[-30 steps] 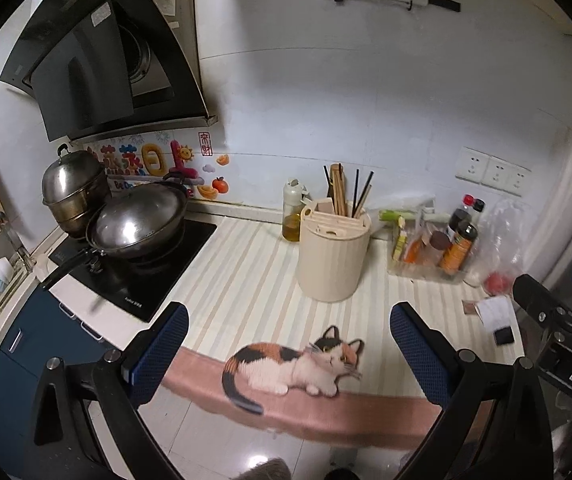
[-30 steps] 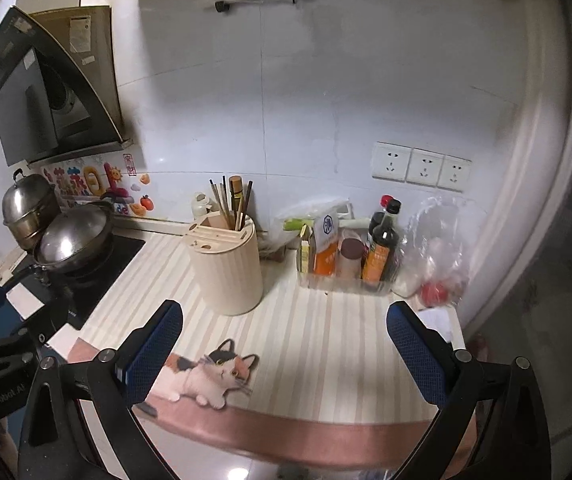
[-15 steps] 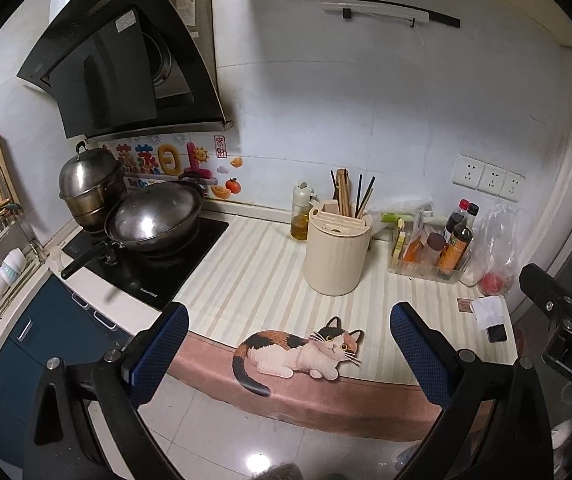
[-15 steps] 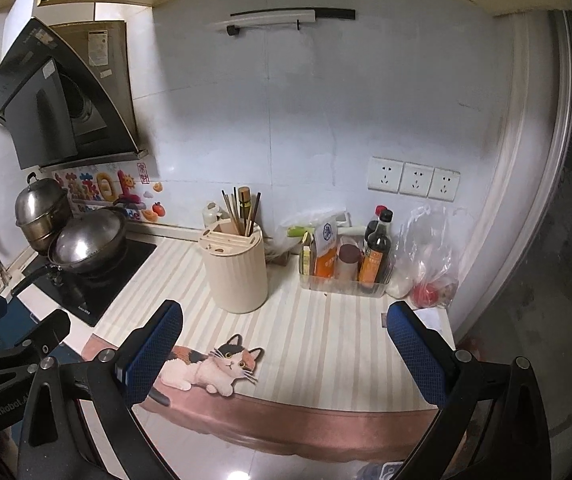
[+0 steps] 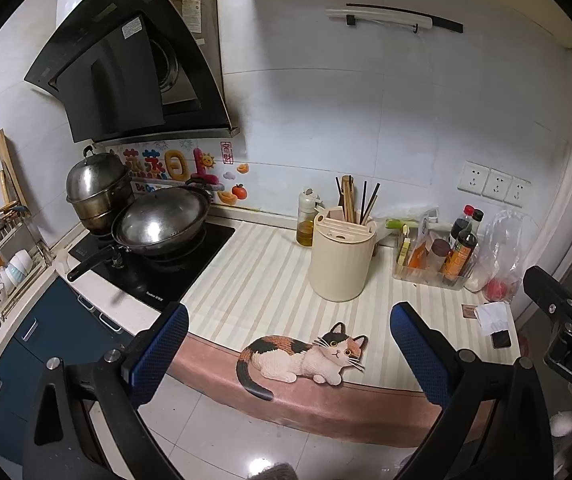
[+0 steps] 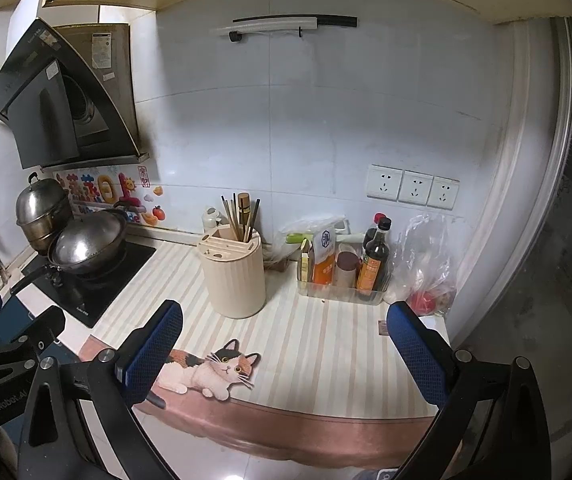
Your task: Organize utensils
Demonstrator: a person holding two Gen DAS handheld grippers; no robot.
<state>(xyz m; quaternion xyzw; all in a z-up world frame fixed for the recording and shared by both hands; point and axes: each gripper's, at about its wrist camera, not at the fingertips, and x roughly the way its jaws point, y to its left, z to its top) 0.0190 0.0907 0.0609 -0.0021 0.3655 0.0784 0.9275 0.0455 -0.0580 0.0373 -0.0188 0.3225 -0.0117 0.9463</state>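
Note:
A cream utensil holder (image 5: 341,258) stands upright on the striped counter mat, with several chopsticks (image 5: 359,204) sticking out of its back slot. It also shows in the right wrist view (image 6: 234,274), as do the chopsticks (image 6: 242,218). My left gripper (image 5: 287,350) is open and empty, held out in front of the counter's front edge. My right gripper (image 6: 284,354) is open and empty too, over the counter's front edge. Both are well short of the holder.
A wok (image 5: 162,220) and a steel pot (image 5: 96,192) sit on the cooktop at left. An oil bottle (image 5: 305,216) stands behind the holder. A clear tray of sauce bottles (image 6: 343,270) and a plastic bag (image 6: 425,264) stand at right. A dish rack (image 5: 2,256) is far left.
Both grippers have pulled back and up from the counter, so the holder looks smaller and more floor shows. Both stay open.

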